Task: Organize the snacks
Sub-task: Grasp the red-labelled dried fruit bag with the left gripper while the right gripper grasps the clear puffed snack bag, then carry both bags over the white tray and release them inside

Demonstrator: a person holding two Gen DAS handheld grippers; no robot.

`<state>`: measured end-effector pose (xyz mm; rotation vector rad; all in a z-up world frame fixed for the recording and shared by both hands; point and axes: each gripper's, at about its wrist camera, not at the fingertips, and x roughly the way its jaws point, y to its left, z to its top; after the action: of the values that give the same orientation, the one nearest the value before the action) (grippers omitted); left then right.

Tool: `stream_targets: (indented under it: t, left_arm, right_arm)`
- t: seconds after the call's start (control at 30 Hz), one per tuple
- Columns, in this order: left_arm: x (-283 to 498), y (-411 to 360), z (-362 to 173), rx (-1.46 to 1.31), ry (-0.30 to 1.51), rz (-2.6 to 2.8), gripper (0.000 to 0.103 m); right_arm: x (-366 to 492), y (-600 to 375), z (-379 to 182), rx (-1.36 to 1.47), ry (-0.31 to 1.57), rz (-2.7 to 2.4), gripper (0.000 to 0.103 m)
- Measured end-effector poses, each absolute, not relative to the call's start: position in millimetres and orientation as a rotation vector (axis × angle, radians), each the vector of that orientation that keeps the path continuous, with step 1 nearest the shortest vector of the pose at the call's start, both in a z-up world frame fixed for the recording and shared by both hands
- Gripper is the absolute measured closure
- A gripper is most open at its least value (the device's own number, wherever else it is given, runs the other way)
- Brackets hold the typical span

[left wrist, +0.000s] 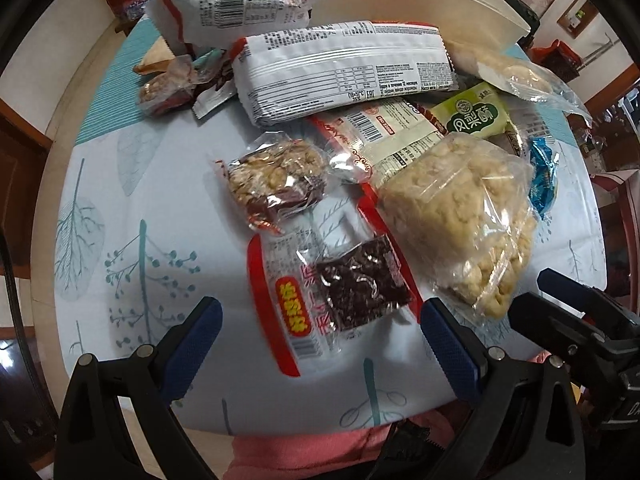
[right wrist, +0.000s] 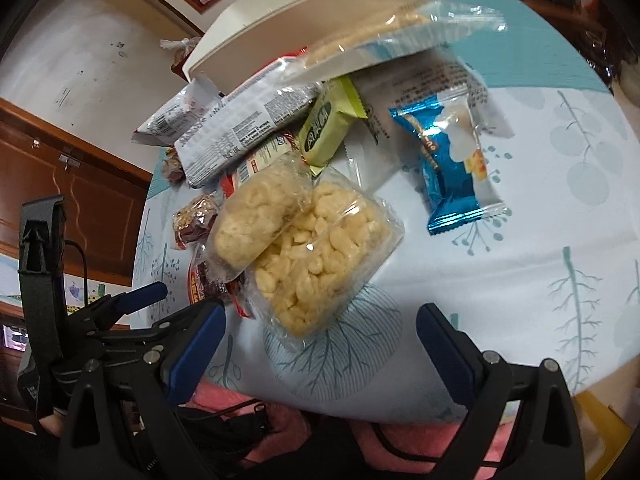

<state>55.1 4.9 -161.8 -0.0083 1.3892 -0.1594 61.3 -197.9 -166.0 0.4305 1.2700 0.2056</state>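
Snack packs lie piled on a table with a leaf-print cloth (left wrist: 152, 184). My left gripper (left wrist: 320, 340) is open, its blue pads on either side of a red-edged clear pack with a dark block (left wrist: 352, 292). Beyond it lie a nut bar pack (left wrist: 276, 178), a long white wrapper (left wrist: 340, 68) and a puffed-rice bag (left wrist: 460, 216). My right gripper (right wrist: 320, 340) is open just short of two puffed-rice bags (right wrist: 312, 256). A blue wrapped snack (right wrist: 452, 164) and a green pack (right wrist: 324, 128) lie farther back.
A cream tray (right wrist: 288, 4) stands at the far side, with a clear snack bag (right wrist: 380, 36) leaning on its rim. The other gripper shows at each view's edge (left wrist: 580, 320). A pink-clad lap (left wrist: 340, 452) is below the table's near edge. A wooden cabinet (right wrist: 80, 184) stands left.
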Motion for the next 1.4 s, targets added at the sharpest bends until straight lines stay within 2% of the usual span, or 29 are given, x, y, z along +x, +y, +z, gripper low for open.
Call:
stream_targets:
  t: [0.53,0.73,0.9,1.03,1.4]
  left_arm:
    - [98,-1,-181,-0.018,1.414,-0.148,0.006]
    - [102,2,-187,-0.014,1.403,-0.15,0.026]
    - [101,4,-179,-0.023,1.384,-0.13,0.047]
    - [107,11,-179,-0.036,1.381,-0.121,0.054]
    - [86,14,-178,-0.036,1.385,-0.112,0.055]
  right_arm:
    - [85,-191,-170,0.397,1.308,0.191,0.006]
    - [92,-186,-167,0.358,1.309,0.189,0.006]
    - [98,-175,-168,0.314,1.314,0.185,0.006]
    - [100,-166,-170,0.269,1.321,0.18,0.006]
    - [106,-139,-179,0.122,1.333,0.17,0.006]
